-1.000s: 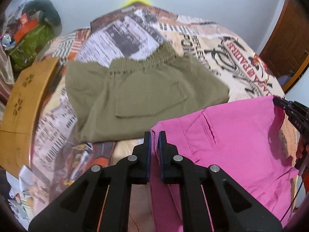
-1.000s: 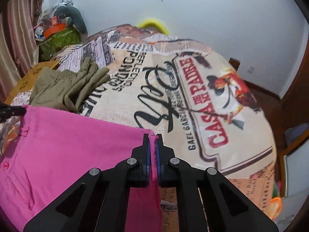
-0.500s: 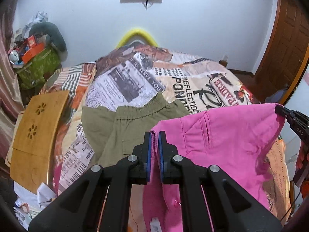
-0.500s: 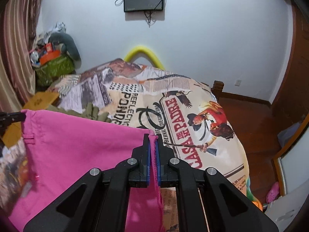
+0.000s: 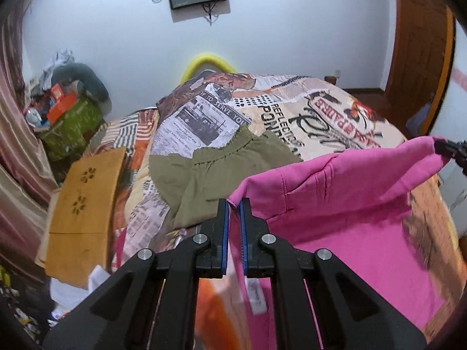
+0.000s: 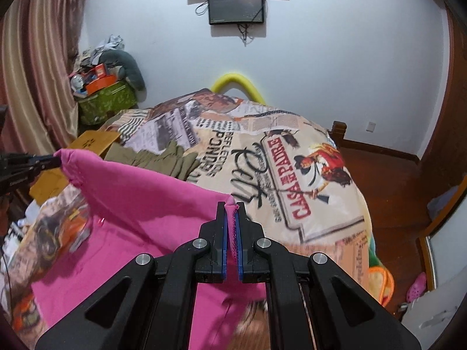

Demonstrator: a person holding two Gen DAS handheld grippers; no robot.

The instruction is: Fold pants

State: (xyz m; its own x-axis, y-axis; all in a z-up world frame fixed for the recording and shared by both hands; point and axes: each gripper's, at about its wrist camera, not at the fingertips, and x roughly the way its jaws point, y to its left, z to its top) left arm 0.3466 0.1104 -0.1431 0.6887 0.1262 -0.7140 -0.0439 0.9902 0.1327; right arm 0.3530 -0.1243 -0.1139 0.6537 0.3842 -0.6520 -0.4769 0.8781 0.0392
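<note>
1. Your left hand-held gripper (image 5: pixel 234 204) pinches one corner of the pink pants (image 5: pixel 344 192).
2. Your right hand-held gripper (image 6: pixel 230 207) clamps the other corner (pants lifted above the bed (image 6: pixel 292 157), hanging between them).

Your surface is the bed (image 6: pixel 292 180), covered by a printed spread (image 5: pixel 335 116) with newspaper pictures and big letters — "CASA" in red is readable from your right wrist view. In your left wrist view, directly on the spread lie the olive green pants (image 5: pixel 221 172), near the centre, with the elastic waist toward 12 o'clock. At 9 o'clock from them a wooden board (image 5: pixel 84 201) rests at the bed's edge.
</note>
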